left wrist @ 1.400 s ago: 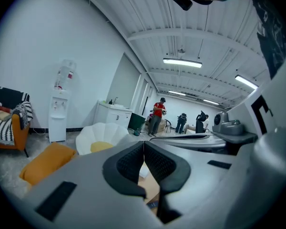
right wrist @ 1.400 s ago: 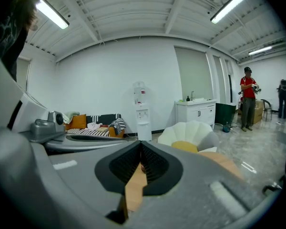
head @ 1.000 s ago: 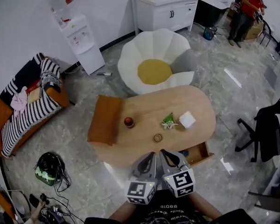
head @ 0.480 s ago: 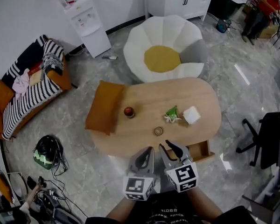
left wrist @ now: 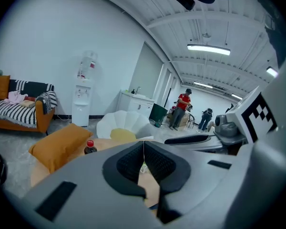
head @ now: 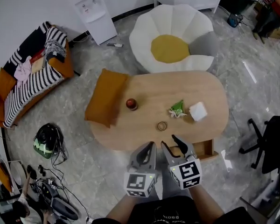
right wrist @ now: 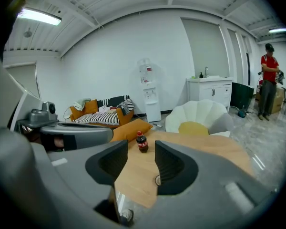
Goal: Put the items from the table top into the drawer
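Both tongs hang at the bottom middle of the head view, just off the near edge of the oval wooden tabletop [head: 149, 90]. The left tongs [head: 151, 145] are closed, pads pressed together with nothing between them. The right tongs [head: 169, 140] are partly spread, have just been opening, and are empty too. Nothing is picked up so far: the small cola bottle [head: 131, 104] stands left of center, a green folded thing [head: 177, 108] and a white packet [head: 198, 111] lie to the right, and a little ring [head: 162, 125] sits nearer the tongs. The drawer [head: 206, 149] is pulled out at the table's lower right, just beside the right tongs. An orange cushion [head: 106, 97] lies over the left end.
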Demonstrator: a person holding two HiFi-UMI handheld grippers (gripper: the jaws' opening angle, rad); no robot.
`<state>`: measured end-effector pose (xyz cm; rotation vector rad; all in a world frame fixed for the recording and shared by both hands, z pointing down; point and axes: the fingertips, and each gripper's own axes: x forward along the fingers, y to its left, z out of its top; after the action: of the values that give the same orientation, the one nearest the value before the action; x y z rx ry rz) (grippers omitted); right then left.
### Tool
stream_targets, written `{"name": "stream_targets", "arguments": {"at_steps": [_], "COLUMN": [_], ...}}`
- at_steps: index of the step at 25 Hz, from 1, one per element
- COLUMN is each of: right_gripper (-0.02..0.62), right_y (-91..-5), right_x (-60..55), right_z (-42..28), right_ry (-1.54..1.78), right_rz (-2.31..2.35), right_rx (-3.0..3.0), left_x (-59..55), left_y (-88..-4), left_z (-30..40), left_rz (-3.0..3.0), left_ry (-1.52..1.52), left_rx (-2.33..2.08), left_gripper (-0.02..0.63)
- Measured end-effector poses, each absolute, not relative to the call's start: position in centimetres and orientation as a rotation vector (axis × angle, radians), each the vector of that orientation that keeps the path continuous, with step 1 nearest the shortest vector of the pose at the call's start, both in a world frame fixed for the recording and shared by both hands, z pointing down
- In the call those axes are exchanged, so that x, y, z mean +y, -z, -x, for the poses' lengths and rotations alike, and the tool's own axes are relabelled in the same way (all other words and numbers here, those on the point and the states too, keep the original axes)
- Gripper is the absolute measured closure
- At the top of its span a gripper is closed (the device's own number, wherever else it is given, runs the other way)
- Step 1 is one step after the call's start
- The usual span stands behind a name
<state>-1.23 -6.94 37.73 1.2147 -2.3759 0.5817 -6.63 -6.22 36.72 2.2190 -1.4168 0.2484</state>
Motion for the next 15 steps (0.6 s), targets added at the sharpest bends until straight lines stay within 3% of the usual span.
{"name": "stream_targets", "arguments": {"at_steps": [15], "right_gripper": [0.413], "right_y": [-44.3], "right_x": [-9.3], "right_z": [1.5], "right_ry": [-0.601], "right_rz": [-1.172], "right_rx": [-2.343], "left_x": [-8.3], "left_y": [-42.5], "left_z": [6.4], "left_rz": [-2.177], "left_ry": [-0.265], "left_rx": [-1.445], "left_gripper": [0.595]}}
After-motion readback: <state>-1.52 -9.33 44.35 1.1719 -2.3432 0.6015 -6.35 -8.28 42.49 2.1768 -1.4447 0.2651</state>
